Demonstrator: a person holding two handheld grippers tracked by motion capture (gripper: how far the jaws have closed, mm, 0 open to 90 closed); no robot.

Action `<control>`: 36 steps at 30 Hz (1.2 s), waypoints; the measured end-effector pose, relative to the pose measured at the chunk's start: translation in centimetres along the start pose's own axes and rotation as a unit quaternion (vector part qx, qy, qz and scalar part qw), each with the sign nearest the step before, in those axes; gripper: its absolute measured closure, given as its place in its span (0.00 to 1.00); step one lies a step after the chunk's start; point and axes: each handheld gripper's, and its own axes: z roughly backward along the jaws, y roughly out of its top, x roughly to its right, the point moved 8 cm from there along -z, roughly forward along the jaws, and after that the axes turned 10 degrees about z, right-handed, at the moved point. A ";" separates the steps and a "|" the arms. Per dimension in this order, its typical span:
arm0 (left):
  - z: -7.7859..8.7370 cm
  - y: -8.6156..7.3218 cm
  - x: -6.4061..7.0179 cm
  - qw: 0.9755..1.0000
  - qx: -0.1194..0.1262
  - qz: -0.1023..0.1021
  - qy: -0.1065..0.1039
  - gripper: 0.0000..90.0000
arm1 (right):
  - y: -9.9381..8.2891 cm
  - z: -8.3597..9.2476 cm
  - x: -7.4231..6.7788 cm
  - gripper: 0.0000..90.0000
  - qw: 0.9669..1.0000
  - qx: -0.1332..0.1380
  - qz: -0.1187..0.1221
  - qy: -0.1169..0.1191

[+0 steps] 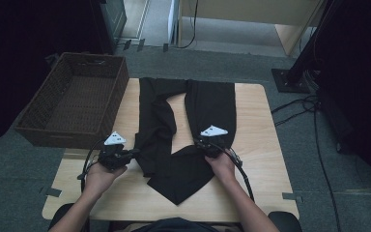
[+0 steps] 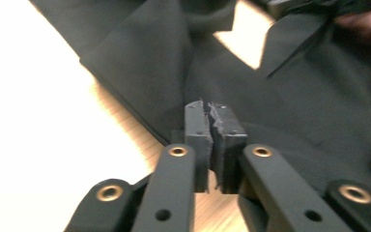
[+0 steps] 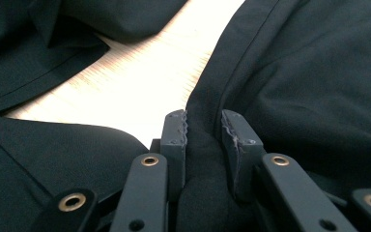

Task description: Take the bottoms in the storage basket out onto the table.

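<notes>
A: Item one, the piece in hand?

B: One pair of black fabric trousers (image 1: 183, 130), spread flat down the middle of my light wooden table (image 1: 256, 135), waistband end toward me, the two legs running away to the far edge. The left leg is rumpled and bent inward; the right leg lies straighter. The near end comes to a point by the table's front edge.

A: Item two, your tongs?

B: My right gripper (image 1: 210, 145) sits on the inner edge of the right leg, near the crotch. In the right gripper view a ridge of the black cloth rises between the pads (image 3: 175, 133), and I read that as a pinch on the trousers. My left gripper (image 1: 125, 155) is at the trousers' left edge, just beside the cloth. In the left gripper view its pads (image 2: 197, 133) stand nearly together with only a slit between them and no cloth in it: closed, holding nothing.

A: Item three, surroundings?

B: One dark brown woven wicker basket (image 1: 72, 101), rectangular, nothing in it, at the table's far left corner. Grey carpet floor (image 1: 319, 193) with black cables (image 1: 294, 108) to the right.

A: Progress?

B: Early, by my judgement. The trousers are laid out but not folded; the left leg wants smoothing, the folds remain, and the basket waits unfilled.
</notes>
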 end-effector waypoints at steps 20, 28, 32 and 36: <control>-4.6 4.6 3.3 0.999 0.003 -0.028 -0.041 0.72 | 0.7 0.5 -3.2 0.97 0.997 -0.011 -0.032 0.074; -7.2 6.8 2.5 0.999 -0.005 -0.025 -0.021 0.65 | 0.4 1.0 -6.1 0.98 0.995 -0.023 0.004 0.099; -8.7 8.1 1.2 1.000 -0.005 -0.014 -0.007 0.61 | 0.0 1.6 -6.6 0.98 0.995 -0.022 0.006 0.102; -10.5 8.7 -0.2 1.000 -0.012 -0.024 0.014 0.59 | -0.3 2.0 -6.9 0.98 0.994 -0.023 0.006 0.105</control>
